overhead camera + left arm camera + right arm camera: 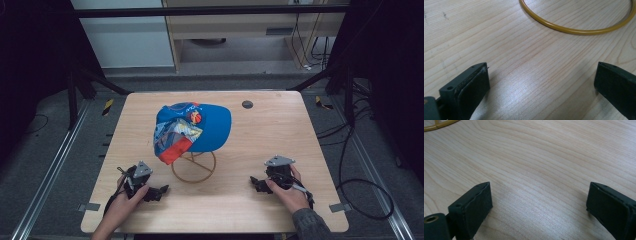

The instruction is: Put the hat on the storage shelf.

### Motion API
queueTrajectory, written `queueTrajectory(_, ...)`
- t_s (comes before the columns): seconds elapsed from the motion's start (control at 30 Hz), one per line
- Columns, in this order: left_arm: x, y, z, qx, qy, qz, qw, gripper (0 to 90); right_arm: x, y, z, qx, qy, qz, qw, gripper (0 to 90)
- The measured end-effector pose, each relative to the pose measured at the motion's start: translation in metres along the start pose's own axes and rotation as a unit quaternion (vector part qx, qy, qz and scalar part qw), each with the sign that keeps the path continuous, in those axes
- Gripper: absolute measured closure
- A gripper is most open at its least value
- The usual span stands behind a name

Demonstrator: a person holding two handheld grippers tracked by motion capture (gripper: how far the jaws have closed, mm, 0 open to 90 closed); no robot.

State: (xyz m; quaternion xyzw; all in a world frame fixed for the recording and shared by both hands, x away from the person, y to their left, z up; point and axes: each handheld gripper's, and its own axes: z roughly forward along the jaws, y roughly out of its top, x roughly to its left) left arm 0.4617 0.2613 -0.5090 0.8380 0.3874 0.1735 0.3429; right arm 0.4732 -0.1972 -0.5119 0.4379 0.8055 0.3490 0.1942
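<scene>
cap on stand, grippers apart

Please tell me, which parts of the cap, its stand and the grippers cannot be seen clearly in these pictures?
- High view: the cap covers the top of the yellow wire stand; how it hangs there is hidden.
- High view: the print on the cap is too small to read.
- Left gripper view: the stand's ring is cut off by the top edge.
- High view: the left gripper and right gripper are dark, their jaws hard to separate.

Dim surroundings; soft overhead glare on wood; tongs blurred.
</scene>
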Motion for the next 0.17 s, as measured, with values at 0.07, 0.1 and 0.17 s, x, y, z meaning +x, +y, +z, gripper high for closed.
queueTrajectory(0.07, 0.0, 0.0, 0.0001, 0.0, -0.001, 0.0, 1.0, 0.0, 0.0009, -0.0004, -0.0002, 0.0, -0.005, 0.004, 1.0, 5.9)
queueTrajectory(0.1, 0.0, 0.0, 0.0001, 0.0, -0.001, -0.001, 1.0, 0.0, 0.0017, -0.0005, -0.0003, 0.001, -0.007, 0.009, 0.9999, 5.4)
queueTrajectory(0.17, 0.0, -0.0001, 0.0001, -0.001, -0.001, -0.001, 1.0, 0.0, 0.0037, 0.0001, 0.0005, 0.003, -0.018, 0.019, 0.9997, 3.7)
